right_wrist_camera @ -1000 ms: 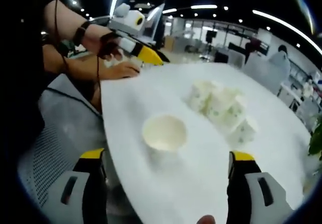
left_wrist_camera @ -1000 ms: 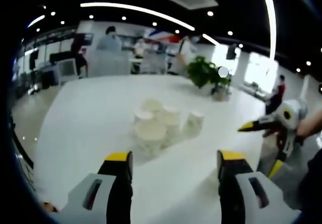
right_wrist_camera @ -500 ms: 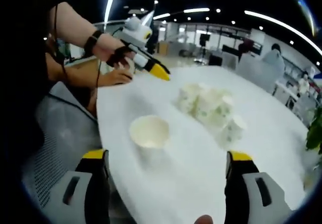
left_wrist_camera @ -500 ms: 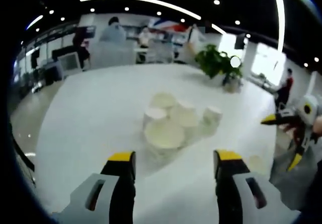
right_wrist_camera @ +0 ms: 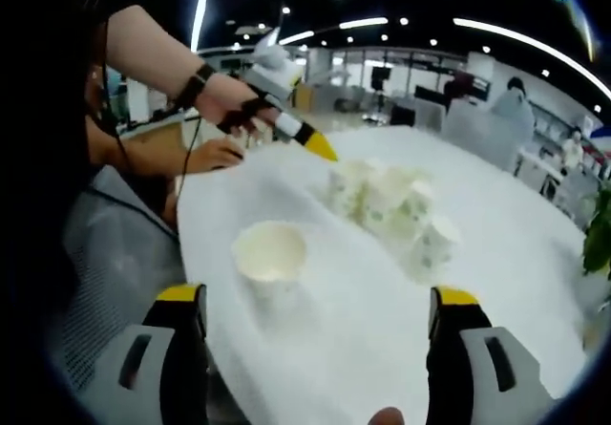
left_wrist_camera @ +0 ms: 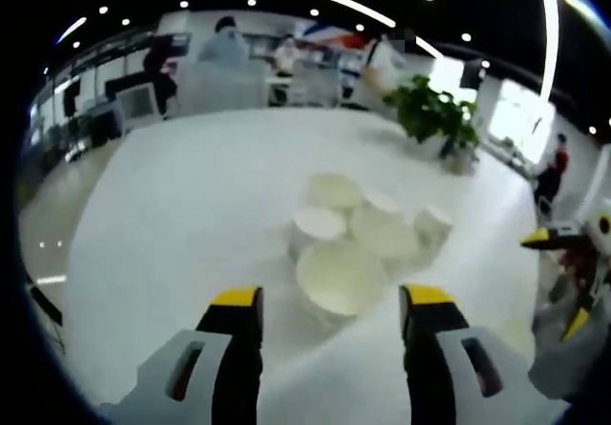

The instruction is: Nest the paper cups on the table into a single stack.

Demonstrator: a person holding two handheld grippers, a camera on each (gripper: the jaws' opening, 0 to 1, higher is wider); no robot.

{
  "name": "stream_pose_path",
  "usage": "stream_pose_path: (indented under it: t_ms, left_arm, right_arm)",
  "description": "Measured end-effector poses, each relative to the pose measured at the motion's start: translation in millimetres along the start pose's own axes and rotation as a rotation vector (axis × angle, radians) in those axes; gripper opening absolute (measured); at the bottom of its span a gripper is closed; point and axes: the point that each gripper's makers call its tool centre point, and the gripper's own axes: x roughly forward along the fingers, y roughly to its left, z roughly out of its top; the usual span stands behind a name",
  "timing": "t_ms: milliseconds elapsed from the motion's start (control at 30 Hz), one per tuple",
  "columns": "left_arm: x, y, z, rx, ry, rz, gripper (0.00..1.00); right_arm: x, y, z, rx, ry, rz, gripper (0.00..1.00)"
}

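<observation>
Paper cups (left_wrist_camera: 358, 229) huddle touching on the white worktop (left_wrist_camera: 172, 215) just ahead of the left gripper (left_wrist_camera: 329, 315), its jaws apart and empty, so closing on one could topple or scatter its neighbours.

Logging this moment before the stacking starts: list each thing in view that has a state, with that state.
Left gripper: open, empty, nearest cluster cup ahead between its jaws.
Right gripper: open, empty.
Cluster of white paper cups: upright, bunched together, not nested.
Lone white paper cup: upright, mouth open, apart from the cluster.
Round white table: bears all the cups.
</observation>
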Motion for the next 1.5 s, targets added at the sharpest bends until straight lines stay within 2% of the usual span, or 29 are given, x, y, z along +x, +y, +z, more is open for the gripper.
stream_pose_path:
  t_ms: [100,200,300,467,600,700,767,867,1000,1067,1200,1333,1500]
  left_arm:
    - [5,4.0,0.2,-0.038,0.008,0.001,0.55]
    - [7,9.5,-1.3,-0.043,0.01,0.03,0.52]
    - [12,14.7,-7.9,-0.068,0.038,0.038,0.5]
    - [14,19.5,-5.0,-0.106,0.031,0.053,0.47]
    - [17,17.1,-4.9,-0.098,0.036,0.052,0.44]
    - [18,16.7,-7.7,-0.062,0.07,0.069,0.44]
    - [19,16.2,-7.5,-0.063,0.072,0.063,0.43]
    - [22,11.0,-10.3,-0.096,0.097,0.036,0.36]
    - [24,8.6,-8.5,-0.074,0.099,0.038,0.32]
    - [24,8.8,-6.8,-0.065,0.091,0.041,0.31]
    - [25,6.5,-10.6,-0.09,0.12,0.031,0.23]
    - [26,6.8,-7.8,-0.094,0.109,0.035,0.18]
    - [25,2.5,-13.2,-0.073,0.135,0.013,0.05]
  right_arm:
    - [0,0,-3.9,0.009,0.004,0.003,0.95]
    - [-1,2,-6.4,0.031,0.004,0.005,0.95]
    - [-4,3,-7.6,0.038,0.005,0.002,0.95]
    - [-5,8,-12.5,0.051,0.01,0.013,0.94]
    - [-7,12,-14.5,0.064,0.013,0.019,0.94]
    - [-7,12,-15.4,0.062,0.012,0.017,0.94]
    - [-8,10,-17.7,0.078,0.015,0.01,0.94]
    - [-10,6,-18.5,0.12,-0.004,-0.001,0.94]
    - [-13,-1,-21.2,0.144,-0.009,-0.021,0.94]
    - [-14,-2,-22.0,0.142,-0.009,-0.023,0.93]
    - [-15,-4,-22.9,0.127,-0.006,-0.025,0.93]
    - [-15,-7,-21.9,0.138,-0.015,-0.033,0.93]
    - [-15,-8,-20.4,0.138,-0.024,-0.037,0.93]
